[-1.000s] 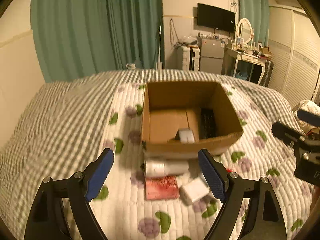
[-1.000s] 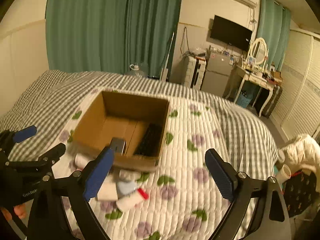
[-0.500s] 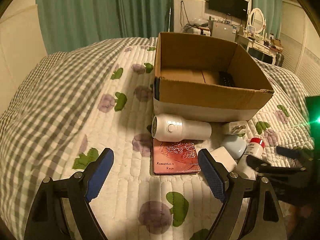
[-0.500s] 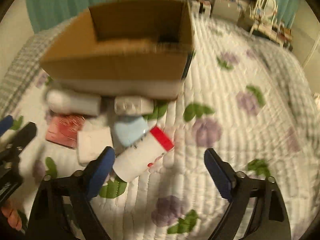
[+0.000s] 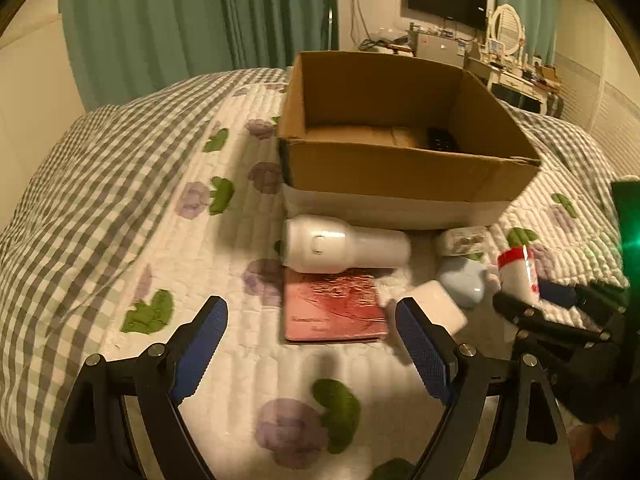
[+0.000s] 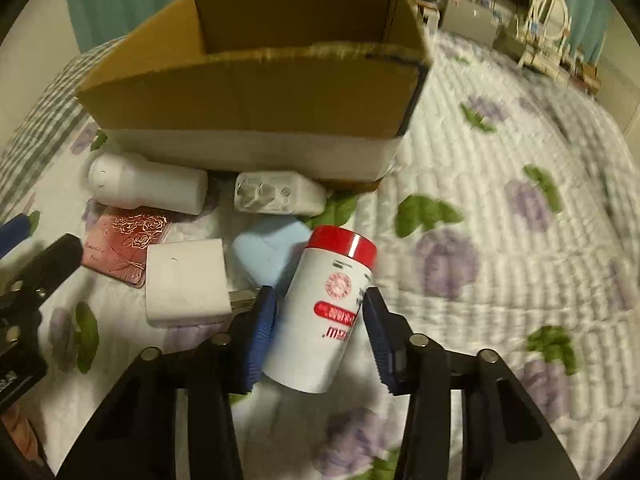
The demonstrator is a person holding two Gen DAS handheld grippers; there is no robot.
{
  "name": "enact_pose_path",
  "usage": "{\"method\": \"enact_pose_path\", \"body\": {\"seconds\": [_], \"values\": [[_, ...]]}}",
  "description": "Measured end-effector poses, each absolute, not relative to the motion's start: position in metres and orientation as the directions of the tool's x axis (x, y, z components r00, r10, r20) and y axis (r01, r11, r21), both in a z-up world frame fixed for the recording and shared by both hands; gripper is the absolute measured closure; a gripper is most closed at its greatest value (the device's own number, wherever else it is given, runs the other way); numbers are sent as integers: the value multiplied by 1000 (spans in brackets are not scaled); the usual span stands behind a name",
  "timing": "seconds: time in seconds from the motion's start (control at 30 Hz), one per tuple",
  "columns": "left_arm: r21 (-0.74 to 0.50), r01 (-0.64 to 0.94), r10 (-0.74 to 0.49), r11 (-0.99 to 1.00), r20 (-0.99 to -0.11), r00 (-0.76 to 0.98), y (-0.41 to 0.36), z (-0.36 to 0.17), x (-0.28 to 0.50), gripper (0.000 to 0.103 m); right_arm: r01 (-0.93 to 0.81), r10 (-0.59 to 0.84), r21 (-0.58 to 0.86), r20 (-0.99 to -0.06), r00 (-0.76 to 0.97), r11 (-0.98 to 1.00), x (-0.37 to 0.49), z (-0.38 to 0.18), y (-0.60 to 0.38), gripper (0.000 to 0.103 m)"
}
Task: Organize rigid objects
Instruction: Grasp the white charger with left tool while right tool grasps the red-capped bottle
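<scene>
An open cardboard box (image 5: 400, 176) stands on the bed, also in the right wrist view (image 6: 256, 88). In front of it lie a white cylinder device (image 5: 344, 245), a red booklet (image 5: 334, 307), a white charger block (image 6: 185, 280), a white plug adapter (image 6: 278, 194), a pale blue case (image 6: 266, 256) and a white bottle with a red cap (image 6: 326, 312). My right gripper (image 6: 320, 320) has its blue pads on both sides of the bottle, jaws closing in on it. My left gripper (image 5: 310, 344) is open and empty above the booklet.
The bed carries a white floral quilt (image 5: 240, 360) over a grey checked cover (image 5: 100, 168). A dark item (image 5: 442, 141) lies inside the box. Green curtains, a TV and a dressing table stand at the far wall.
Both grippers came down toward the pile in front of the box. The right gripper moved onto the red-capped bottle and its jaws narrowed around it.
</scene>
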State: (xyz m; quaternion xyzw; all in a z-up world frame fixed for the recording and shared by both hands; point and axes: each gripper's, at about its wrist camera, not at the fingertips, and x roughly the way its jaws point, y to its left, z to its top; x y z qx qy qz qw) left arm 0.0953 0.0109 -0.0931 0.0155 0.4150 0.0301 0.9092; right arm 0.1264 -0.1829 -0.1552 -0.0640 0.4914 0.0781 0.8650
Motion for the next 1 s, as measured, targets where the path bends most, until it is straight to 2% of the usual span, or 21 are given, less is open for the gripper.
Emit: {"method": "enact_pose_path", "body": {"seconds": [0.27,0.53,0.77,0.9,0.97,1.0], "values": [[29,39,-2,999,-779,627,-27,-105,99,15,-187,88,-22,-824,559,982,125,-123,-227,66],[3,84,-47,996,-811,583,-58,-134,115,16,-174,122,30,-826,550,984,127,-128,-238,66],[134,135,29,982,-805,593,-84,-153,128,20,-170,151,69,-827,542,983,130,-131,-243,66],[50,159,-49,986,-827,560,-74,-163,139,20,-169,153,71,-827,541,983,130,-131,-243,66],[20,144,-65,989,-828,557,-68,-160,143,28,-169,148,65,-826,543,983,129,-131,-242,66],[23,141,-60,990,-828,557,-67,-158,142,28,-169,147,64,-825,546,984,129,-131,-242,66]]}}
